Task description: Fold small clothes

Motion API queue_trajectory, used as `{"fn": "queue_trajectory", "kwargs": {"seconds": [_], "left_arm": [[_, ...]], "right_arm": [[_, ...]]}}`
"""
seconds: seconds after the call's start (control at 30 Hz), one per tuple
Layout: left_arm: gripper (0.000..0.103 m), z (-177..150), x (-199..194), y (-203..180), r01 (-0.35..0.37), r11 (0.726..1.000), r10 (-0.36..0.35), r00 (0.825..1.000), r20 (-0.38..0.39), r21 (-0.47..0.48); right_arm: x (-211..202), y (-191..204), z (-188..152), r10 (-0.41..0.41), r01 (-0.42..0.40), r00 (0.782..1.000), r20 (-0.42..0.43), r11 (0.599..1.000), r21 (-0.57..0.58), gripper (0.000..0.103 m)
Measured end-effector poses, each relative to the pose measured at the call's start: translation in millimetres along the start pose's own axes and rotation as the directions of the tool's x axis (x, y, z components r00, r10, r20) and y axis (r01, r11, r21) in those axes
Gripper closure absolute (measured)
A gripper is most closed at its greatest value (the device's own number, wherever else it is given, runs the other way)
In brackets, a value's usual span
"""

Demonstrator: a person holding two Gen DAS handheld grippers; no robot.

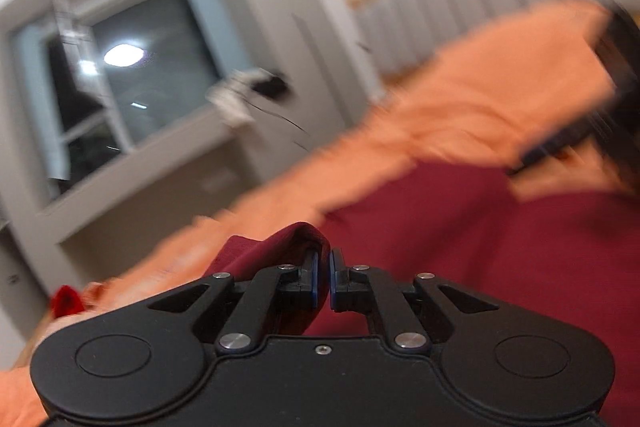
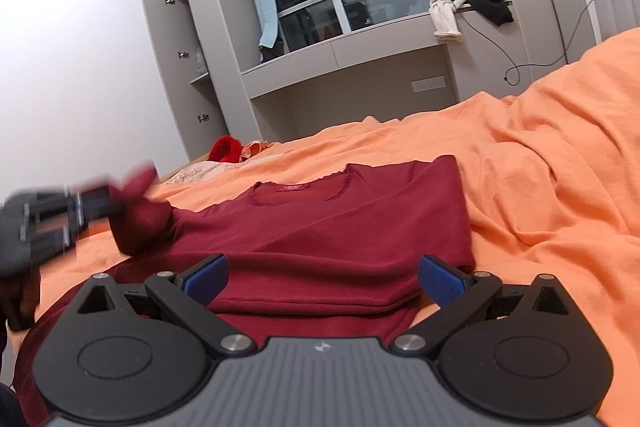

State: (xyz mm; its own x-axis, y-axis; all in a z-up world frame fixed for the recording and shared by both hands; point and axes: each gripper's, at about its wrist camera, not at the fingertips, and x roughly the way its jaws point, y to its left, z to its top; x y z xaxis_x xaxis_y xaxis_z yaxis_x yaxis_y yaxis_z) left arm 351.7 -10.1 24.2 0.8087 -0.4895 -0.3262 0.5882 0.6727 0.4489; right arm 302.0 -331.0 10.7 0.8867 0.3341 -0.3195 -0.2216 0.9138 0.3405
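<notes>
A dark red knitted top (image 2: 328, 223) lies spread on an orange bedsheet (image 2: 540, 163), its neckline on the far side. The black right gripper (image 2: 322, 281) sits over the near hem, while the black left gripper (image 2: 86, 209) is at the top's left, a sleeve end pinched in it. Beyond the bed, a bright red fluffy item (image 2: 224, 149) lies at the far left edge. Behind, a pale garment (image 2: 452, 7) hangs over the grey window ledge (image 2: 360, 39), a black garment (image 2: 498, 9) just to its right.

The dark red top (image 2: 340, 219) is soft matt knit cloth. The orange bedsheet (image 2: 540, 155) is thin, wrinkled matt cloth. The right tool (image 2: 323, 281) has matt black plastic arms, dull metal rivets and textured blue pads (image 2: 442, 281).
</notes>
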Motion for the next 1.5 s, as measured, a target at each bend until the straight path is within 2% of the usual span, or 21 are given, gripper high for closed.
{"fn": "queue_trajectory", "kwargs": {"seconds": [0.03, 0.17, 0.4, 0.57, 0.77, 0.87, 0.93, 0.97, 1.07, 1.17, 1.23, 1.33, 1.4, 1.5], "left_arm": [[0.097, -4.7, 4.7, -8.0, 0.031, 0.999, -0.03, 0.999, -0.028, 0.019], [0.091, -18.8, 10.4, -32.0, 0.07, 0.995, -0.064, 0.994, -0.084, 0.07], [0.068, -16.4, -2.7, -37.5, 0.117, 0.992, -0.114, 0.992, -0.056, 0.049], [0.064, -16.1, -15.5, -54.9, 0.129, 0.986, -0.123, 0.991, -0.059, 0.104], [0.064, -21.4, -19.9, -81.7, 0.1, 0.961, -0.08, 0.993, -0.09, 0.257], [0.064, -19.8, -21.1, -83.2, 0.105, 0.963, -0.086, 0.992, -0.087, 0.25], [0.062, -17.1, -27.0, -76.1, 0.138, 0.97, -0.127, 0.99, -0.065, 0.2], [0.056, -16.3, -31.9, -70.9, 0.156, 0.974, -0.15, 0.988, -0.048, 0.166], [0.028, -13.7, -49.2, -52.5, 0.212, 0.976, -0.214, 0.976, 0.035, 0.054], [0.027, -16.0, -61.4, -32.8, 0.222, 0.974, -0.217, 0.972, 0.094, -0.047], [0.027, -18.9, -67.5, -16.8, 0.192, 0.975, -0.178, 0.977, 0.12, -0.113], [0.013, -24.4, -73.9, 14.1, 0.104, 0.961, -0.067, 0.987, 0.148, -0.256], [0.002, -30.0, -76.2, 36.0, 0.05, 0.928, 0.008, 0.988, 0.156, -0.37], [0.001, -40.4, -76.9, 64.0, -0.03, 0.859, 0.112, 0.985, 0.131, -0.51]], "right_arm": [[0.2, -1.6, 0.7, -0.004, 0.004, 1.0, 0.0, 1.0, 0.006, 0.0], [1.1, -6.2, 1.1, -0.014, 0.015, 1.0, -0.002, 0.999, 0.034, 0.0], [6.5, -4.3, 0.4, -0.034, 0.034, 0.999, -0.009, 0.999, 0.028, 0.0], [9.6, -2.7, -1.0, -0.05, 0.05, 0.999, -0.016, 0.998, 0.026, 0.0], [12.3, -1.0, -1.4, -0.061, 0.062, 0.998, -0.03, 0.998, 0.02, 0.0], [12.1, 3.6, 3.0, -0.038, 0.038, 0.999, -0.027, 0.999, -0.006, 0.0], [11.0, 8.7, 7.1, -0.03, 0.03, 0.999, -0.013, 0.999, -0.031, 0.0], [10.7, 11.4, 8.5, -0.029, 0.029, 1.0, -0.007, 0.999, -0.038, 0.0], [12.4, 15.2, 9.7, -0.033, 0.033, 0.999, -0.004, 0.999, -0.026, 0.0], [15.6, 21.3, 7.5, -0.036, 0.036, 0.999, -0.025, 0.999, -0.001, 0.0], [17.1, 32.4, 3.7, -0.04, 0.04, 0.999, -0.034, 0.999, -0.023, 0.0], [21.8, 58.3, -4.4, -0.018, 0.012, 0.998, -0.056, 0.994, -0.113, 0.0], [25.7, 78.5, -11.5, 0.006, -0.018, 0.998, -0.07, 0.984, -0.177, 0.0], [32.3, 112.2, -21.7, 0.033, -0.056, 0.996, -0.082, 0.954, -0.293, 0.0]]}}
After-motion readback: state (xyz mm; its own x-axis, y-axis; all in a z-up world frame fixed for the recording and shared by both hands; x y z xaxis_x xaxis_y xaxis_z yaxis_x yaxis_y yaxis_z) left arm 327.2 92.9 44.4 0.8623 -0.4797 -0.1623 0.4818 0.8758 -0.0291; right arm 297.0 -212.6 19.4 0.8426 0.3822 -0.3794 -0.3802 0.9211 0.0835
